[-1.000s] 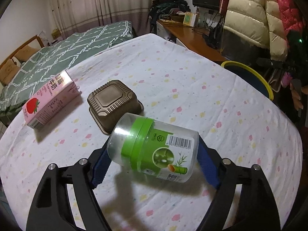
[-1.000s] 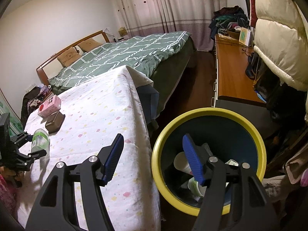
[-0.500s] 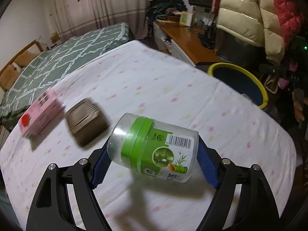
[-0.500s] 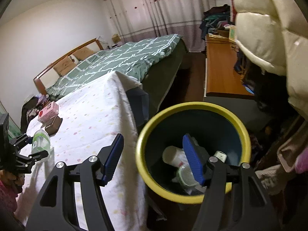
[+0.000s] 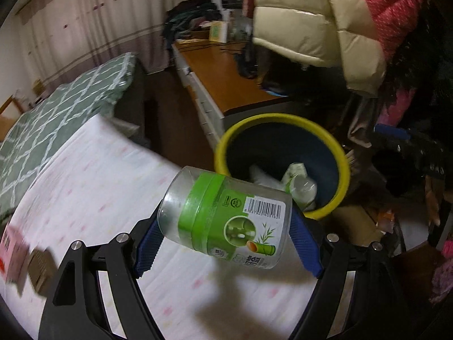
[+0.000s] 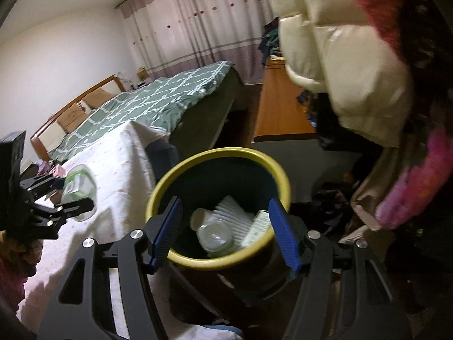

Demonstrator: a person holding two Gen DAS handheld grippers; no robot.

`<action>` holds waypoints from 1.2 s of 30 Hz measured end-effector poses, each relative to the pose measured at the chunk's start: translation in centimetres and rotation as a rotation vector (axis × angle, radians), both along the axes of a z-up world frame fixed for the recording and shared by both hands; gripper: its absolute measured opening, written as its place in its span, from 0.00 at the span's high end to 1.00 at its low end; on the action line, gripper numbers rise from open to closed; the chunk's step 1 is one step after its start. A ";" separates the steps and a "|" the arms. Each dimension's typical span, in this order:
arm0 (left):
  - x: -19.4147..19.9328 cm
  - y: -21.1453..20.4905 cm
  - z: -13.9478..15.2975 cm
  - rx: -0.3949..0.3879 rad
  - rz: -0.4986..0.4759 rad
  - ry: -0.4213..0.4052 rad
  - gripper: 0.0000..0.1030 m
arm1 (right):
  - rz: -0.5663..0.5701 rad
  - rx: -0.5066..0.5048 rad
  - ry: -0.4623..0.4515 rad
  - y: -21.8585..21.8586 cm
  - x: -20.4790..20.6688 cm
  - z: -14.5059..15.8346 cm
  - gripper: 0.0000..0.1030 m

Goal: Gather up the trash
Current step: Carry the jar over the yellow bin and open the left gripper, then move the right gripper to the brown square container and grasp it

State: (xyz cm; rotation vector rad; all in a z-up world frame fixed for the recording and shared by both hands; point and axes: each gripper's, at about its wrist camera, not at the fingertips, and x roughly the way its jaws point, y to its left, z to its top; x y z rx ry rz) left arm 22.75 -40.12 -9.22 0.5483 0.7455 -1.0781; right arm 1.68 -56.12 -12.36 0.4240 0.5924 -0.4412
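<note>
My left gripper (image 5: 226, 243) is shut on a clear plastic jar with a green label (image 5: 226, 218), held on its side above the table's right end. It also shows in the right wrist view (image 6: 78, 189). A yellow-rimmed dark bin (image 5: 283, 119) stands just beyond the table edge with cups and wrappers inside. My right gripper (image 6: 225, 232) is open and empty, hanging over the bin's (image 6: 218, 260) near rim. A pink milk carton (image 5: 11, 257) and a brown plastic tray (image 5: 39, 266) lie blurred at the table's left.
The table (image 5: 99, 198) has a white spotted cloth. A green quilted bed (image 5: 56, 107) lies behind it. A wooden desk (image 5: 220, 76) and hanging puffy coats (image 5: 311, 22) crowd the bin's far and right sides. Clutter lies on the floor at the right.
My left gripper has swung right with the jar, from over the carton and tray toward the bin. My right gripper has moved closer over the bin.
</note>
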 end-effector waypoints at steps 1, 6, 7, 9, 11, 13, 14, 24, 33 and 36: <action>-0.2 -1.0 -0.1 0.000 -0.010 0.007 0.23 | -0.009 0.000 0.001 -0.3 -0.4 -0.1 0.41; -1.5 -6.0 -0.8 0.016 -0.056 0.035 0.23 | -0.056 0.012 0.006 -1.9 -2.2 -0.7 0.41; -1.7 -6.9 -0.9 0.019 -0.064 0.035 0.23 | -0.065 0.014 0.007 -2.2 -2.5 -0.9 0.41; -2.2 -8.4 -1.3 0.025 -0.080 0.037 0.23 | -0.077 0.017 0.007 -2.8 -3.0 -1.0 0.41; -2.5 -9.7 -1.7 0.026 -0.090 0.040 0.23 | -0.090 0.015 0.006 -3.2 -3.4 -1.0 0.41; -2.6 -10.7 -2.0 0.027 -0.094 0.044 0.23 | -0.100 0.012 0.007 -3.4 -3.4 -0.9 0.40; -2.7 -11.2 -2.1 0.027 -0.094 0.044 0.23 | -0.104 0.010 0.007 -3.5 -3.4 -0.9 0.38; -2.6 -9.4 -0.1 -0.032 -0.027 0.013 0.10 | -0.087 0.008 0.012 -2.7 -2.7 -1.1 0.36; -1.0 3.1 2.1 -0.113 0.172 -0.003 0.08 | -0.029 -0.015 0.025 -0.5 -0.2 -0.6 0.35; -0.1 9.1 2.2 -0.144 0.280 -0.012 0.05 | -0.004 -0.021 0.035 0.7 1.1 -0.4 0.34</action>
